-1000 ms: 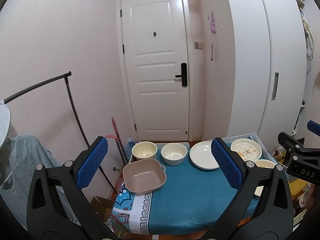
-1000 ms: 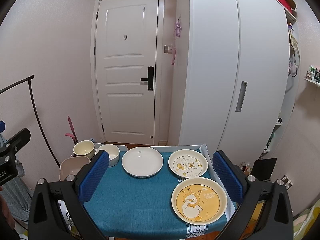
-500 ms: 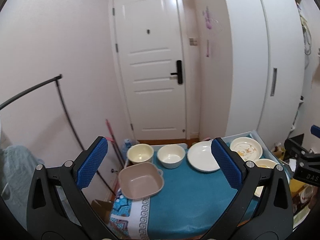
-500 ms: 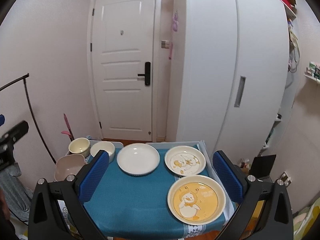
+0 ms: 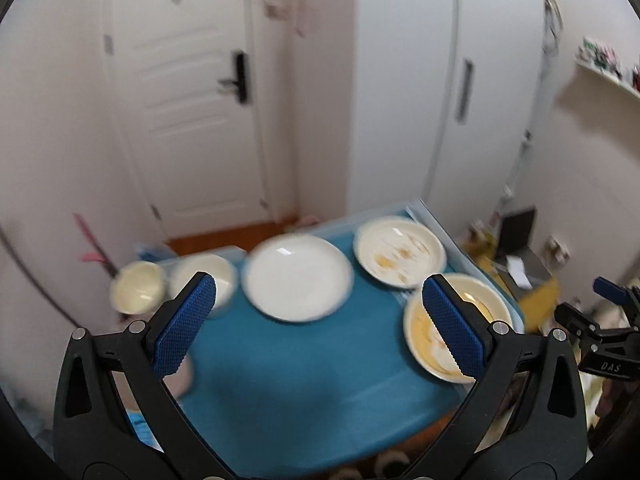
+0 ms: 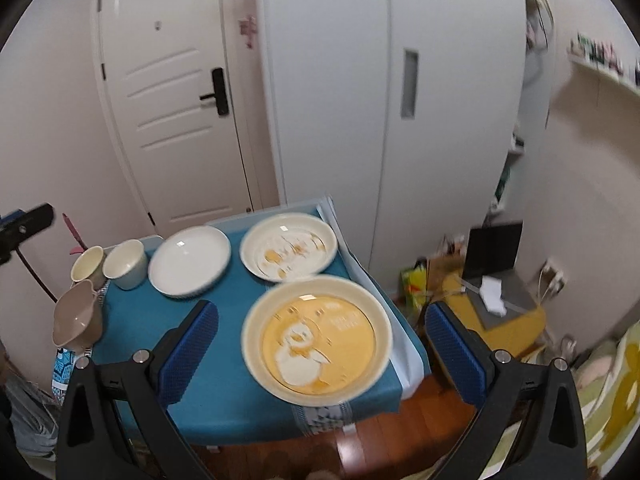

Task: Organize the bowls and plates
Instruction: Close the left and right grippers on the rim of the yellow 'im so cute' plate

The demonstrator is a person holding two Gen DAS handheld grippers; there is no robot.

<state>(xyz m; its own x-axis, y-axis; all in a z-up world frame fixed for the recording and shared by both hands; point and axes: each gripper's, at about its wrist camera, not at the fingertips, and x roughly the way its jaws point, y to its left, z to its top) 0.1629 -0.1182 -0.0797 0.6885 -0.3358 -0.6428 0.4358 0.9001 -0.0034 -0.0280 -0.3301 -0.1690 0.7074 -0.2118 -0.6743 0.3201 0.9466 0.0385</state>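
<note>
Teal-clothed worktop (image 6: 224, 380) carries empty dishes: yellow duck-print plate (image 6: 318, 338) nearest the right gripper (image 6: 320, 356), jaws wide. Left gripper (image 5: 320, 320) wide, holding nothing. Only the right view shows the beige square bowl (image 6: 76, 316) clearly.

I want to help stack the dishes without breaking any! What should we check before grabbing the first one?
1. Right gripper open, empty: ok.
2. Left gripper open, empty: ok.
3. Round yellow duck plate lined up between the right fingers: ok.
4. Same plate sitting fully on the blue tablecloth: cannot tell, it lies near the front right corner.
5. Plain white round plate and cream duck-print plate lying apart: ok.
6. Pictures sharp enough to aim: not ok, blurred.
</note>
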